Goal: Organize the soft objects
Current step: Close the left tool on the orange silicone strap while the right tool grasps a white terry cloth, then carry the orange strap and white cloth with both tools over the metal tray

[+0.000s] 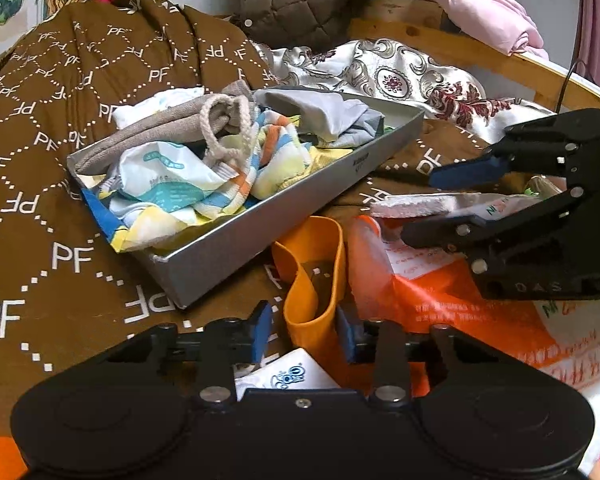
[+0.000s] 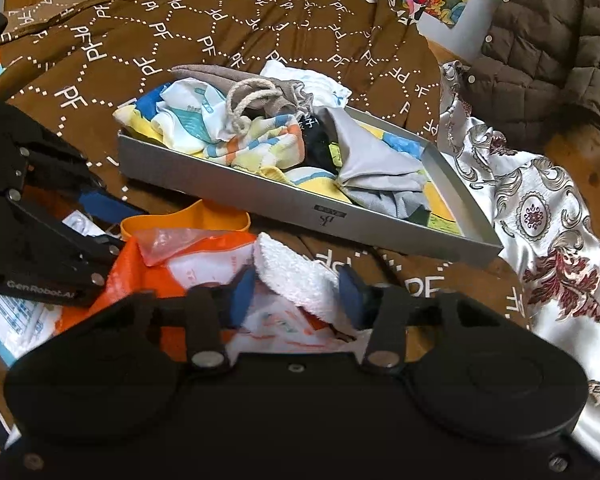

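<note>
1. Nearest my left wrist camera, my left gripper is hanging with its blue pads apart, straddling the near end of an orange elastic band loop; nothing is being pinched.
2. A white printed packet is lying just under that gripper.
3. My right gripper is standing with its jaws wide on either side of a white terry cloth; I cannot tell whether either pad is touching the cloth.
4. The cloth is resting on an orange-and-white plastic bag, which is lying on the brown "PF" patterned quilt.
5. The grey cardboard tray is sitting on the quilt beyond both grippers, just past the band loop.
6. The tray is holding a striped towel, a grey cloth, a beige drawstring garment and white printed packets, heaped and overlapping.
7. A floral satin fabric is lying beside the tray's far end, and a quilted olive jacket is sitting behind it.
</note>
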A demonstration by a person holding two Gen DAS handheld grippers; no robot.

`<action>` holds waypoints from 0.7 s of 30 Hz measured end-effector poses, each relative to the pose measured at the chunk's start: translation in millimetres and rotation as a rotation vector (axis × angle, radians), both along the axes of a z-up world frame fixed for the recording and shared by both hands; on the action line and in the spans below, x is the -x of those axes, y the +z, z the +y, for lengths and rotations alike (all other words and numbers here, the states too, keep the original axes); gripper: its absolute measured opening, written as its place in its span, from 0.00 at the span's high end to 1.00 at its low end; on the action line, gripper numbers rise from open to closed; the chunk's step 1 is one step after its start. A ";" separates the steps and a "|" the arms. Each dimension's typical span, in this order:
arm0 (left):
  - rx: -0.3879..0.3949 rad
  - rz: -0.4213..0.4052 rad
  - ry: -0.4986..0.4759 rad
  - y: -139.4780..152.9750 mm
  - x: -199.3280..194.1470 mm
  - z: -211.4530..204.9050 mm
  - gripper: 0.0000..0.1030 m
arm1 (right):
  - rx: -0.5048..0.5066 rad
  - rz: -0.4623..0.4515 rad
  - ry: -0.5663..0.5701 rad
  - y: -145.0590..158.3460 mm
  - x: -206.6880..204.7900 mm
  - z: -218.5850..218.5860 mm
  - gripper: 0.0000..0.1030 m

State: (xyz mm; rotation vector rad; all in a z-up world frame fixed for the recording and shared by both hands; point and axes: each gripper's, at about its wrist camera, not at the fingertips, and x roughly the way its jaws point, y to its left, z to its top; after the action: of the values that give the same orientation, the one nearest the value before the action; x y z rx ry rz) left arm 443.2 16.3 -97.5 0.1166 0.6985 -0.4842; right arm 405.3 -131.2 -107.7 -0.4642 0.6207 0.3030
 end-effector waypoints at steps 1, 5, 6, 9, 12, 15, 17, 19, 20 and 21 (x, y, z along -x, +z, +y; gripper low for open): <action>0.001 0.004 -0.005 0.1 0.2 -1.1 0.73 | -0.001 -0.001 -0.003 0.0 0.0 0.0 0.71; 0.017 0.026 -0.006 2.1 1.1 -2.8 0.78 | -0.024 0.005 -0.013 2.9 1.2 -1.0 0.74; 0.017 0.033 -0.004 2.8 1.4 -3.0 0.79 | -0.037 0.010 -0.019 4.6 1.1 -1.8 0.76; 0.003 0.038 0.007 7.1 3.9 -4.7 0.82 | -0.061 0.016 -0.034 9.9 2.4 -4.4 0.84; -0.009 0.050 0.043 12.2 6.1 -7.9 0.83 | -0.092 0.023 -0.054 15.3 2.4 -10.2 0.85; -0.013 0.061 0.080 17.2 9.5 -11.3 0.84 | -0.150 0.035 -0.082 22.4 1.7 -20.4 0.86; -0.020 0.066 0.094 21.1 13.0 -13.7 0.85 | -0.187 0.038 -0.097 27.8 1.0 -27.8 0.87; -0.020 0.071 0.104 24.7 16.4 -14.6 0.86 | -0.211 0.028 -0.111 34.0 1.6 -36.0 0.91; -0.017 0.075 0.108 26.5 18.3 -14.7 0.86 | -0.216 0.019 -0.116 36.9 2.5 -38.5 0.91; -0.018 0.074 0.117 28.3 21.0 -14.7 0.87 | -0.229 0.014 -0.117 40.5 3.3 -42.7 0.92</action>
State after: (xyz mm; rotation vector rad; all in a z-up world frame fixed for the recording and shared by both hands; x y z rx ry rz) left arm 422.2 1.6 -69.2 0.0751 0.7777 -0.3719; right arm 402.0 -173.9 -67.2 -0.2051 0.6159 0.2622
